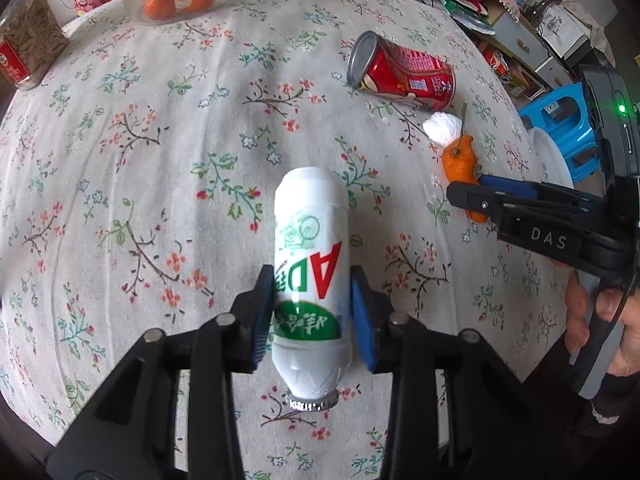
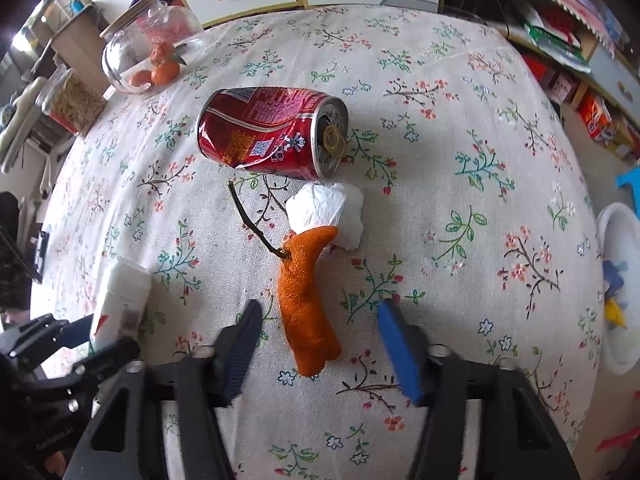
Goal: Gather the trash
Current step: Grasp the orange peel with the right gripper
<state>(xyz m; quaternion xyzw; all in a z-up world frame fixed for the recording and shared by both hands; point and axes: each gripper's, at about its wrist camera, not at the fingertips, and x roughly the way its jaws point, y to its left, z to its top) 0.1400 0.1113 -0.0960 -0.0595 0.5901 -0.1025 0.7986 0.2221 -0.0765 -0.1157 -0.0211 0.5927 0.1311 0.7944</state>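
A white plastic bottle (image 1: 308, 280) with a green and red label lies between the pads of my left gripper (image 1: 310, 316), which is shut on it; it also shows in the right wrist view (image 2: 120, 304). My right gripper (image 2: 320, 344) is open, its fingers on either side of an orange peel (image 2: 308, 300) on the floral tablecloth (image 2: 460, 160). The peel touches a crumpled white tissue (image 2: 332, 208). A dented red can (image 2: 268, 132) lies on its side beyond them. The can (image 1: 400, 72), tissue (image 1: 442, 126) and peel (image 1: 460, 160) also show in the left wrist view.
A glass jar with tangerines (image 2: 148, 60) and a jar of seeds (image 2: 72, 100) stand at the table's far left. A white bin (image 2: 620, 288) with scraps sits off the table's right edge. A blue stool (image 1: 560, 120) and cluttered shelves lie beyond.
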